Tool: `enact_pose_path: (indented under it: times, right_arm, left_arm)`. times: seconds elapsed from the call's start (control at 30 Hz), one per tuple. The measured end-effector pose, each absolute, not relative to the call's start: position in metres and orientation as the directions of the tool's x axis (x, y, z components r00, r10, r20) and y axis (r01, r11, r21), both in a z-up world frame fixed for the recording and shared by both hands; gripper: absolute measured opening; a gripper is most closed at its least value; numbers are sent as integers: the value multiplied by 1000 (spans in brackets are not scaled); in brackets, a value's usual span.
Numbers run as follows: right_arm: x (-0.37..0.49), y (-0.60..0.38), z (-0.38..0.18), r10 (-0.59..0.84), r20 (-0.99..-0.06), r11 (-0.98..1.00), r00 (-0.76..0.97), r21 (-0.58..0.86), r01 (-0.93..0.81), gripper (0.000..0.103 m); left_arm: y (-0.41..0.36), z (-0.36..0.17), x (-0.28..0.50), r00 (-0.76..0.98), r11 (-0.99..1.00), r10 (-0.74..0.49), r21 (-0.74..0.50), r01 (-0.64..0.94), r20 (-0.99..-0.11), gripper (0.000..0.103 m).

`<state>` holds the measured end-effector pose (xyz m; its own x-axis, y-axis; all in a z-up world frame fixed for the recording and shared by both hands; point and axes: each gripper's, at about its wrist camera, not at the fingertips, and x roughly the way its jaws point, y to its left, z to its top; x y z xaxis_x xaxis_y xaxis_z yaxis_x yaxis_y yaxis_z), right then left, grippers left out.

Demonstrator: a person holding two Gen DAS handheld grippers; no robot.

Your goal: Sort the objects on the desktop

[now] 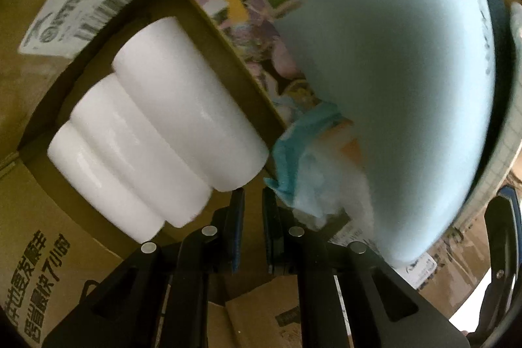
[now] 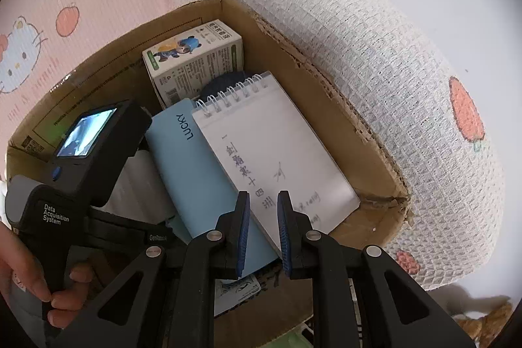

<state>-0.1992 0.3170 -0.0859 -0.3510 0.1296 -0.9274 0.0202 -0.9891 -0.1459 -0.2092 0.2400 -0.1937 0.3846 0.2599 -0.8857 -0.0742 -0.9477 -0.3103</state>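
The right tongs (image 2: 263,234) hang closed and empty over a white spiral-bound notepad (image 2: 274,149) lying on a pale blue "LUCKY" booklet (image 2: 192,172) inside a brown cardboard box (image 2: 368,149). The left tongs (image 1: 253,224) pinch crinkly blue-and-clear plastic wrapping (image 1: 300,185) beside stacked white cylindrical containers (image 1: 156,145).

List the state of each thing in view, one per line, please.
Brown cardboard box: open, partly filled.
White spiral notepad: lying tilted inside, handwritten page up.
Light blue "LUCKY" book: closed, under the notepad.
Small white-green carton: closed, at the far corner.
White ribbed plastic bottle: lying on its side.
Left claw: nearly closed, empty.
Right claw: closed, over the notepad, nothing clamped.
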Motion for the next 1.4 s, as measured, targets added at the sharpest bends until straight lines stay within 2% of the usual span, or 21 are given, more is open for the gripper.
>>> enact_pose_path:
  times: [0.23,0.5,0.73,0.9,1.07,1.13,1.2,1.27,1.4]
  right_arm:
    - [-197,305,-90,134,-930,-986,-341,-160,50,14]
    - [-183,301,-77,127,-925,-986,-359,-158,58,14]
    - [-173,296,-75,117,-927,-987,-355,-149,63,14]
    - [-170,275,-73,77,-932,-988,-355,-120,101,14]
    - [-162,250,-69,43,-930,-982,-365,-106,155,14]
    - [-159,236,-70,35,-931,-977,-363,-108,183,14]
    - [-156,222,-70,32,-932,-971,-361,-115,211,14]
    - [-155,212,-70,30,-931,-967,-363,-119,225,14]
    - [-150,195,-65,31,-926,-961,-375,-130,243,14]
  left_arm:
    - [241,-184,-197,399,-925,279,-356,-132,-873,12]
    - [220,-130,-189,197,-925,285,-323,-198,-938,12]
    - [184,-85,-179,19,-911,343,-337,-236,-939,12]
    - [162,-49,-157,-164,-880,422,-359,-310,-892,12]
    - [126,-18,-139,-453,-909,368,-211,-359,-812,12]
    - [137,-10,-161,-467,-904,378,-211,-370,-799,11]
    - [131,-9,-164,-448,-885,430,-270,-379,-784,10]
    - [120,-8,-161,-472,-867,479,-316,-384,-740,10]
    - [95,0,-146,-596,-871,485,-298,-389,-640,10]
